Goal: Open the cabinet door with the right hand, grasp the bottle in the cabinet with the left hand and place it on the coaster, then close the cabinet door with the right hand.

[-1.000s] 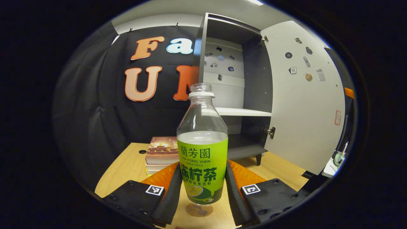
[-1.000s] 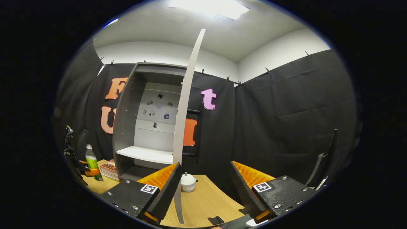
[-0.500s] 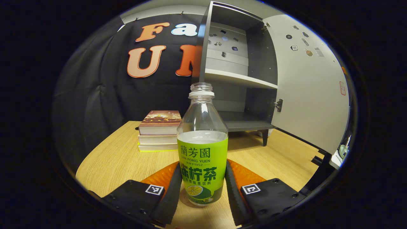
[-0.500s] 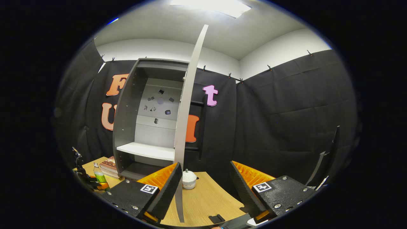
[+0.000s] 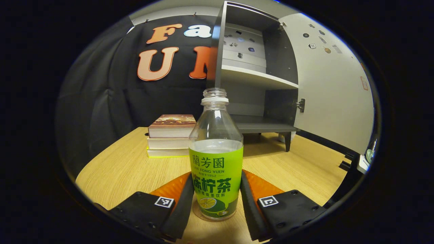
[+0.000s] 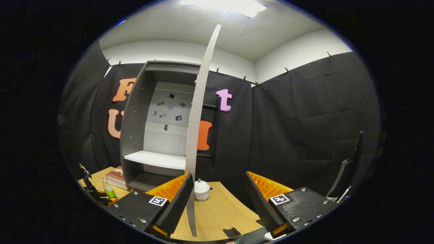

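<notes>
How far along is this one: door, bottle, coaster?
Done: the cabinet door stands open and the bottle is out. In hand: the left gripper holds it low over the coaster. Left: release, then the open right gripper closes the door.

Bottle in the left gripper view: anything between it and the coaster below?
Nothing visible. The bottle stands upright between the left gripper's fingers, its base on or just over the clear coaster on the table. Contact isn't clear.

We see black cloth walls (image 6: 305,115) | white ceiling, lit panel (image 6: 223,6) | wooden table (image 5: 129,166) | books (image 5: 171,135) far left
</notes>
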Available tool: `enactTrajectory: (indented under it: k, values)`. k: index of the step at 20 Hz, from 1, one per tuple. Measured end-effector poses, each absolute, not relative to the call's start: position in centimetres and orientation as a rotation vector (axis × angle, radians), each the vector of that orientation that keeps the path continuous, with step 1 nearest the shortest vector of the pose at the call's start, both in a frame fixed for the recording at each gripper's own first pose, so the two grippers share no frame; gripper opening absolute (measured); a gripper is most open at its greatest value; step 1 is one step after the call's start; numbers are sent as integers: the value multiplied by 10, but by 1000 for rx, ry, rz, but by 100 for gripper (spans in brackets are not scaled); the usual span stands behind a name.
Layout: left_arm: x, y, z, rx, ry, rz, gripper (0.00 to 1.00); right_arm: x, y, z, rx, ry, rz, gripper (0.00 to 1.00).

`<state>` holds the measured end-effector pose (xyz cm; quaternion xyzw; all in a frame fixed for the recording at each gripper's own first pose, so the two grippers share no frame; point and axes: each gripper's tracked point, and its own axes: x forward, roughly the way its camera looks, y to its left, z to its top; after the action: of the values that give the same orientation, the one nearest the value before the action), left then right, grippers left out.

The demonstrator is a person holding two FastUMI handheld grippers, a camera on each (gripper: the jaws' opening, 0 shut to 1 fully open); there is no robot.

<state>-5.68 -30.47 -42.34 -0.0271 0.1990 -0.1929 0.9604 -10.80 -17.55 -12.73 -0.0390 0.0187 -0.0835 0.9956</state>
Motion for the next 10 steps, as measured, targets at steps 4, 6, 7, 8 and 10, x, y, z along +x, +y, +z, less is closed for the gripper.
enactTrajectory:
  k: [4,6,7,8,10]
  values:
    - [-61,-306,-426,-35,403,-396,78,-109,-170,-128,-53,43,-148,94]
    - [-62,-306,-425,-31,401,-388,80,-110,-170,-127,-47,43,-144,94]
    - [-62,-305,-427,-30,407,-380,83,-112,-171,-126,-46,40,-145,94]
    - [-62,-304,-429,-31,414,-374,83,-113,-172,-125,-46,37,-147,95]
    - [-64,-301,-431,-38,427,-358,83,-117,-177,-124,-48,35,-155,95]
